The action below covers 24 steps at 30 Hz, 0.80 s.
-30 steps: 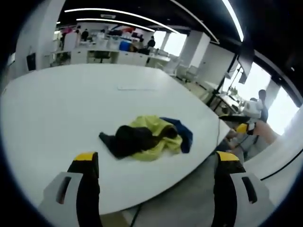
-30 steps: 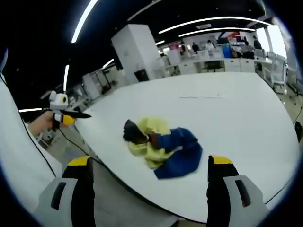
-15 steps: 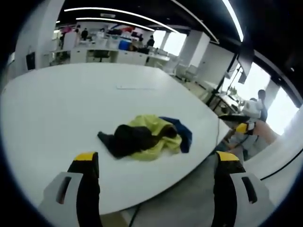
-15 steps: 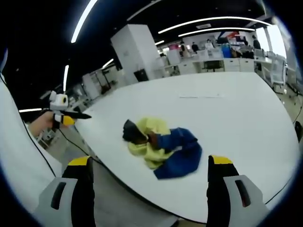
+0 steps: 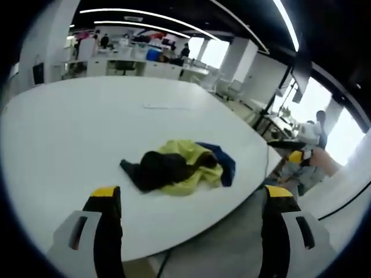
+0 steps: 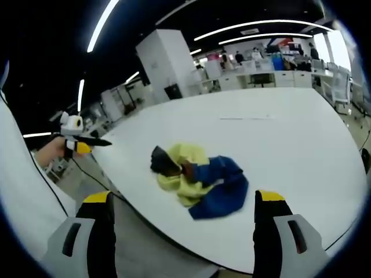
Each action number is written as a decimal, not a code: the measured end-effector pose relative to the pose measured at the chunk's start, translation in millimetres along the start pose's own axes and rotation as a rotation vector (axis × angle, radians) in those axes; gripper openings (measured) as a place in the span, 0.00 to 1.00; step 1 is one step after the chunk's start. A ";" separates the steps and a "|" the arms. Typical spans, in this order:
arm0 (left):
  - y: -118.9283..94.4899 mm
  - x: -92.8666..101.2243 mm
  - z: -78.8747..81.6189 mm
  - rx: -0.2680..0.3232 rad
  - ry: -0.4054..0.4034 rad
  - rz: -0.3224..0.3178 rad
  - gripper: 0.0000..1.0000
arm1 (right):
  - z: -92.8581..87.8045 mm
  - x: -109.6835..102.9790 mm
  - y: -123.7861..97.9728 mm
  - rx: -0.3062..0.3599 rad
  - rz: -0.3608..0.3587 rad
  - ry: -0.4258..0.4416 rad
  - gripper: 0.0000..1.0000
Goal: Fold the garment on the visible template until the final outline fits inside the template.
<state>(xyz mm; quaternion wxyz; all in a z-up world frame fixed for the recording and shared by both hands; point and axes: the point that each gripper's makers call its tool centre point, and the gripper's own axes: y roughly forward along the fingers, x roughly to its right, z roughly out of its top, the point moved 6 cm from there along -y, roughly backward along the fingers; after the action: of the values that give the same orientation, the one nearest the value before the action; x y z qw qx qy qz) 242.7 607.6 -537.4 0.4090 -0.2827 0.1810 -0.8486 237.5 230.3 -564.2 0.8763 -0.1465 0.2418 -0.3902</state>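
The garment (image 5: 177, 167) is a crumpled heap of yellow, blue and black cloth, sitting on the white counter (image 5: 69, 133) pretty close to the near edge. In my right gripper view the blue part of the garment (image 6: 200, 180) is on the side nearest me, with the black bit on the far left. My left gripper (image 5: 188, 200) has its fingers (image 5: 106, 200) spread wide with nothing in them, hovering off the counter edge. My right gripper (image 6: 184, 202) is the same deal, fingers (image 6: 269, 202) wide apart and empty, well short of the cloth. Further out on the counter there's a thin pale strip (image 6: 246, 118).
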 end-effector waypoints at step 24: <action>1.3 2.3 -6.2 -0.056 0.090 0.004 0.99 | -2.1 -2.8 12.3 -0.022 0.003 -0.028 1.00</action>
<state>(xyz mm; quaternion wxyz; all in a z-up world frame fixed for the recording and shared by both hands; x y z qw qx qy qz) 238.5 605.5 -542.1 0.3941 -0.2551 0.2232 -0.8542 242.2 240.3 -570.6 0.8784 -0.1611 0.2342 -0.3842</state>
